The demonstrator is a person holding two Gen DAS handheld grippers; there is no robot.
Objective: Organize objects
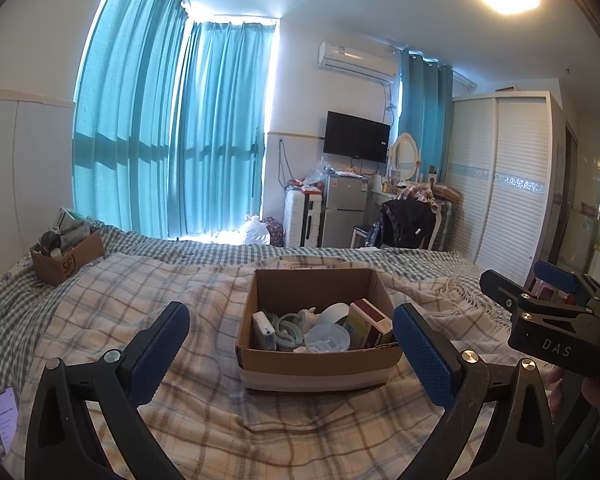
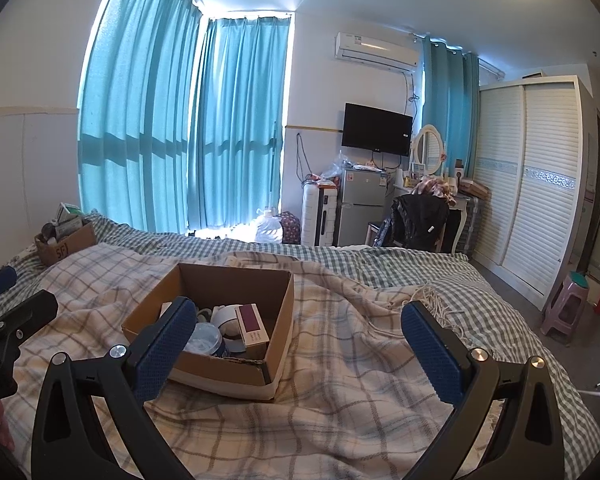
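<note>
An open cardboard box (image 1: 320,362) sits on the plaid blanket in front of me; it also shows in the right wrist view (image 2: 278,344). It holds a red-and-white carton (image 1: 370,322), a clear plastic lid (image 1: 327,338), green rings (image 1: 286,326) and a small white pack (image 1: 263,330). My left gripper (image 1: 292,348) is open and empty, its fingers on either side of the box's near wall. My right gripper (image 2: 296,340) is open and empty, to the right of the box, its left finger (image 2: 164,340) in front of the box.
A second cardboard box (image 1: 66,252) full of items stands at the far left of the bed. A phone (image 1: 6,416) lies at the left edge. The bed's right edge drops to the floor, where a pink stool (image 2: 566,308) and a wardrobe (image 2: 532,184) stand.
</note>
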